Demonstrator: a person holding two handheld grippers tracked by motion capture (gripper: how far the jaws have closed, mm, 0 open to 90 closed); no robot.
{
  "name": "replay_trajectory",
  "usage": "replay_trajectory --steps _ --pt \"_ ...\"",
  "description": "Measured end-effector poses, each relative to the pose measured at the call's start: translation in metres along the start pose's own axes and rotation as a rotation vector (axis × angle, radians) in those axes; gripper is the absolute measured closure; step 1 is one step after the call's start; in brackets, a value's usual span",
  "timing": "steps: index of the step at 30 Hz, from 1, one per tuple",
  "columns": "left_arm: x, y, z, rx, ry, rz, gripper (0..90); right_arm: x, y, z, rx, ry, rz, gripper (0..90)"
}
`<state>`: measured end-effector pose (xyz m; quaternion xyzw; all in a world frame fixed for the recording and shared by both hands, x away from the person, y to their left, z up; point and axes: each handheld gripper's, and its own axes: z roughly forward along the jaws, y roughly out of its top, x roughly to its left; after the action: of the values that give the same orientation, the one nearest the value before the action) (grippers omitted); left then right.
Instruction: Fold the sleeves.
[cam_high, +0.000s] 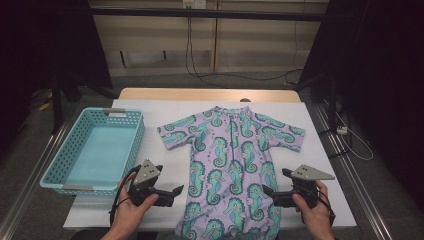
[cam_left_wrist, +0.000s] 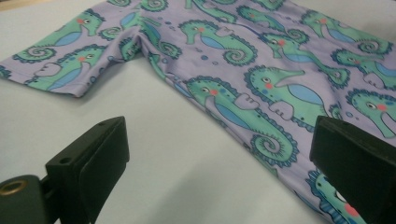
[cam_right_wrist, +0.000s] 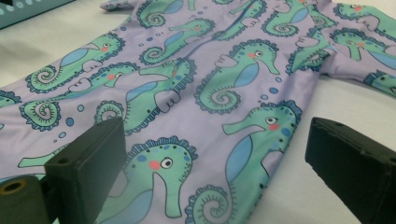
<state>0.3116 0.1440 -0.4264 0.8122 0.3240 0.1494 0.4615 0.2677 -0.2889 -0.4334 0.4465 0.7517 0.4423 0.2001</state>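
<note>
The seahorse-print swimsuit (cam_high: 231, 167) is spread flat on the table (cam_high: 320, 150), apparently for folding. Between the 2 wide-apart jaws of the left gripper (cam_high: 170, 192) lies bare table; beyond them, its edge. The right gripper (cam_high: 270, 194), likewise spread, straddles its opposite edge, nothing clamped.

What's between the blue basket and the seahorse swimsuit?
Nothing: in the high view, just bare white table lies between the basket and the seahorse swimsuit.

A light blue basket (cam_high: 120, 131) sits empty at the left on the white table (cam_high: 310, 165); black cables (cam_high: 215, 75) trail across the far floor.
</note>
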Motion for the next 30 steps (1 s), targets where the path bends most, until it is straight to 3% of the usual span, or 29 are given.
replay_trajectory --steps 5,12,16,18,21,23,30 --pt "0.008 0.003 0.001 -0.011 -0.010 -0.038 6.2 0.004 0.003 0.006 -0.011 -0.020 -0.006 4.4" --pt "0.017 0.015 0.007 -0.033 0.000 -0.038 6.7 0.009 0.007 0.015 -0.038 -0.037 0.004 4.4" --pt "0.019 0.025 0.013 -0.040 0.016 -0.033 7.3 0.010 0.006 0.022 -0.017 -0.027 -0.001 4.9" --pt "0.020 0.030 0.019 -0.043 0.015 -0.028 7.3 0.010 0.006 0.020 -0.019 -0.027 -0.004 4.8" --pt "0.024 0.039 0.033 -0.009 0.008 -0.017 7.5 0.007 0.007 0.015 -0.048 -0.024 0.003 4.7" --pt "0.030 0.042 0.042 -0.028 0.013 -0.043 7.9 0.004 0.007 0.014 -0.056 -0.028 0.012 4.8" --pt "0.053 0.054 0.069 -0.028 0.066 -0.101 9.4 0.004 0.008 0.017 -0.063 -0.022 0.008 4.7"
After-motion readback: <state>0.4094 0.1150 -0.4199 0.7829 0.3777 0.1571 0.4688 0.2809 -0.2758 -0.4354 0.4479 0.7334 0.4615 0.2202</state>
